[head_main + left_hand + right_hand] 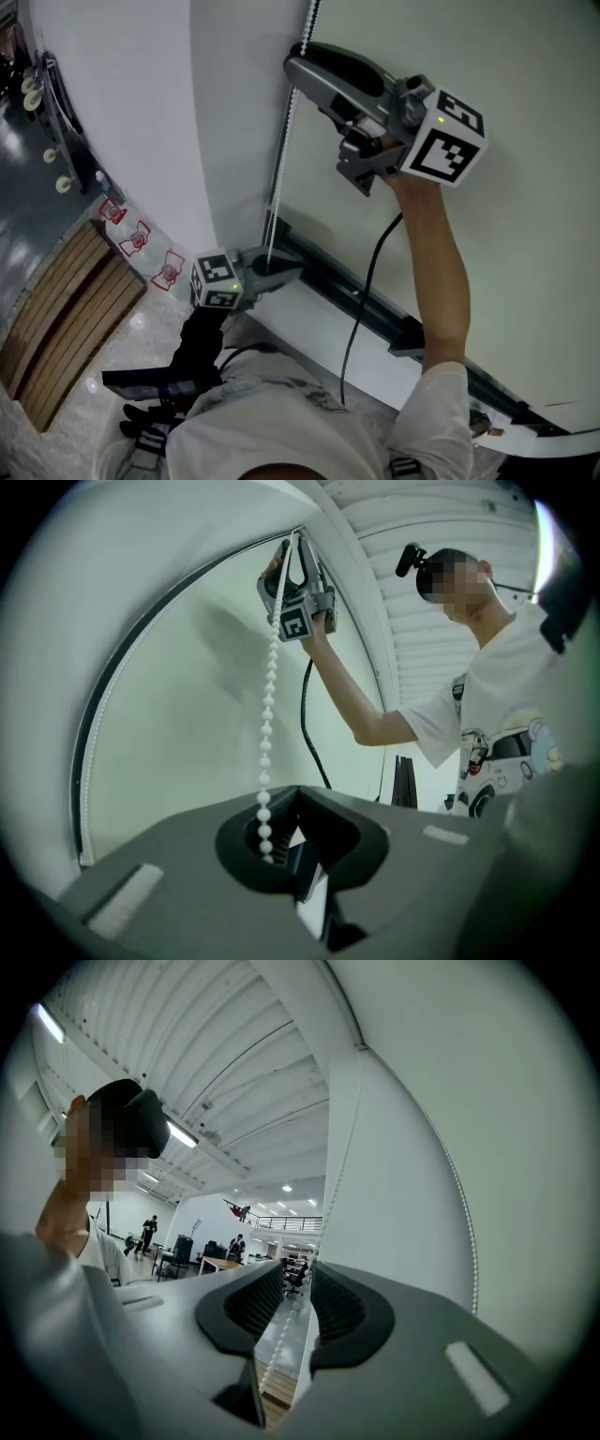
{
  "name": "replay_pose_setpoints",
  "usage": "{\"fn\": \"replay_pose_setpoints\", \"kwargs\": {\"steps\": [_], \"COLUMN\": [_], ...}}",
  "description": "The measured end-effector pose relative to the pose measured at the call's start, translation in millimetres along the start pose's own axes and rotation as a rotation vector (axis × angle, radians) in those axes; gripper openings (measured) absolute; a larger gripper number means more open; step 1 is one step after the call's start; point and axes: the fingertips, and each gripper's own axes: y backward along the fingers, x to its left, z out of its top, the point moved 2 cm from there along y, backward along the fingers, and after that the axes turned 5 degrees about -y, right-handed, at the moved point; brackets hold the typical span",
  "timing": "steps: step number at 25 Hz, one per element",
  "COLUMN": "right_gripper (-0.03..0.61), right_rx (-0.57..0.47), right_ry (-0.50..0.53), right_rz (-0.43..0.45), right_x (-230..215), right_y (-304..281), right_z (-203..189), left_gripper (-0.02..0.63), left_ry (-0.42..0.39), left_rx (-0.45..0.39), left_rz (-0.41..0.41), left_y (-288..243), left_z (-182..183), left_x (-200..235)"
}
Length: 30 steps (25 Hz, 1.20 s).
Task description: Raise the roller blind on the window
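Note:
A white bead chain hangs down the left edge of the pale roller blind. My right gripper is raised high on an outstretched arm and reaches the chain near its top. In the right gripper view its jaws stand a little apart, with the chain running through the gap, untouched by either pad. Lower down, my left gripper is shut on the same chain. In the left gripper view the chain runs taut from the right gripper into the left gripper.
A dark window frame rail runs along the foot of the blind. A black cable hangs from my right hand. Wooden slats and red-marked tags lie on the floor at the left, beside the white wall.

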Motion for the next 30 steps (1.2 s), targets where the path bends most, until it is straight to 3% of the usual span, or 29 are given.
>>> {"fn": "replay_pose_setpoints", "kwargs": {"steps": [6,18,24,30], "right_gripper": [0.008,0.003,0.003,0.003], "right_rx": [0.020,0.063,0.094,0.112], "right_ry": [-0.022,-0.107,-0.147,-0.196], "right_rz": [0.026,0.075,0.057,0.053], "right_x": [6.0,12.4,23.6,17.0], "right_y": [-2.3,-0.5,17.1,24.1], "right_z": [1.0,-4.0,-58.1,-74.2], "left_gripper": [-0.003,-0.003,-0.002,-0.003], "left_ry": [0.005,0.020,0.011,0.007], "left_rx": [0.000,-0.007,-0.005,-0.005], "left_rz": [-0.005,-0.008,-0.005,0.001], "left_y": [-0.7,-0.3,0.6,-4.4], "left_z": [-3.4,1.6,-8.0,16.1], "left_x": [-2.4,-1.2,-5.3,5.2]}}
